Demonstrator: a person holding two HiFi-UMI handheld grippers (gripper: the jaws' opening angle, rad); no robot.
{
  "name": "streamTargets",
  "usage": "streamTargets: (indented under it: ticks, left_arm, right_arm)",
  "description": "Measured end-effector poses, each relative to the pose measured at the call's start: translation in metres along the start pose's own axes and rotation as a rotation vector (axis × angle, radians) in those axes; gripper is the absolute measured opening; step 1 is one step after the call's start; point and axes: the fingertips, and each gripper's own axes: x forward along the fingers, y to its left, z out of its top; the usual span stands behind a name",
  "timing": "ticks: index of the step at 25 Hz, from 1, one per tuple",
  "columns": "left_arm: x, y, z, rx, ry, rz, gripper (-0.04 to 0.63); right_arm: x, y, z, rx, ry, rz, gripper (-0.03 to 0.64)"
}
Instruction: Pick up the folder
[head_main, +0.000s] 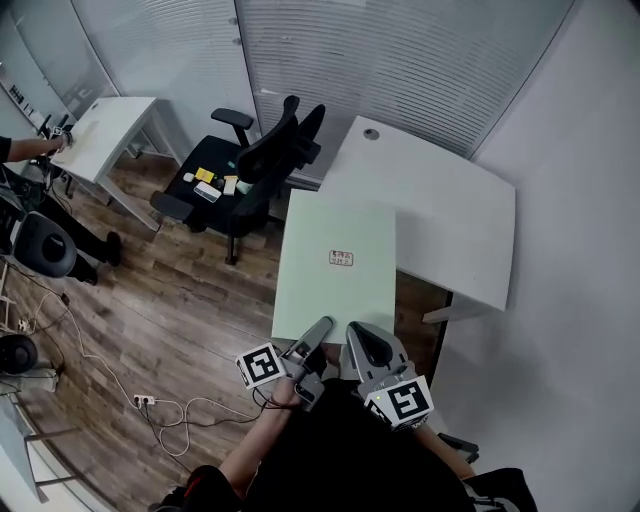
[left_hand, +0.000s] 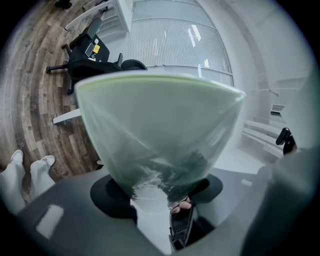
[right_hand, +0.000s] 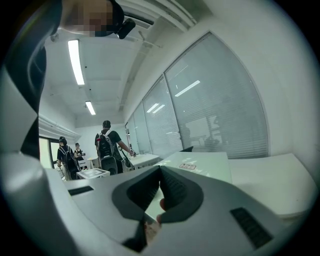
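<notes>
1. I see the folder (head_main: 335, 265), pale green and translucent with a small label (head_main: 341, 258) on its top face. It lies flat and level out in front of me, held by its near edge.
2. In the head view most of it hangs over the wood floor (head_main: 180, 300). Its far right corner overlaps the near corner of the white bench (head_main: 440, 200).
3. The left gripper (head_main: 318, 333) is rolled onto its side and meets the folder at the near left corner. In the left gripper view the folder fans out from between the fingers (left_hand: 182, 227) and fills most of the picture.
4. Those fingers stand fairly wide with the folder between them. I read them as clamped on it, though the cloudy plastic covers the tips and I can't make out the pad contact cleanly.
5. The right gripper (head_main: 358, 332) sits upright just beside the left one, on the same near edge. In the right gripper view its fingers narrow to a tight V, pinched on the folder's edge. The folder's top runs away from them toward the window blinds (right_hand: 210, 115).
6. A black office chair (head_main: 262, 150) with small items on its seat stands on the floor beyond the folder's far left corner, well apart from both grippers.
7. In the right gripper view, people (right_hand: 107, 145) stand by other tables at the far end of the room.
</notes>
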Motion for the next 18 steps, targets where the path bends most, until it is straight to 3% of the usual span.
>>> streamTargets:
  ticks: [8,13,18]
  left_arm:
    - [-0.029,-0.024,-0.03,0.099,0.039,-0.034,0.281]
    - [-0.034,-0.024,-0.031,0.043,0.025,-0.032,0.281]
    - [-0.04,-0.025,-0.031,0.041,0.014,-0.042,0.281]
  right_arm:
    - [-0.037,0.032,0.013,-0.052,-0.037,-0.013,0.0]
    - [-0.04,0.04,0.013,-0.064,-0.031,0.001,0.0]
    - [-0.041,0.048,0.011,-0.073,-0.025,0.012,0.0]
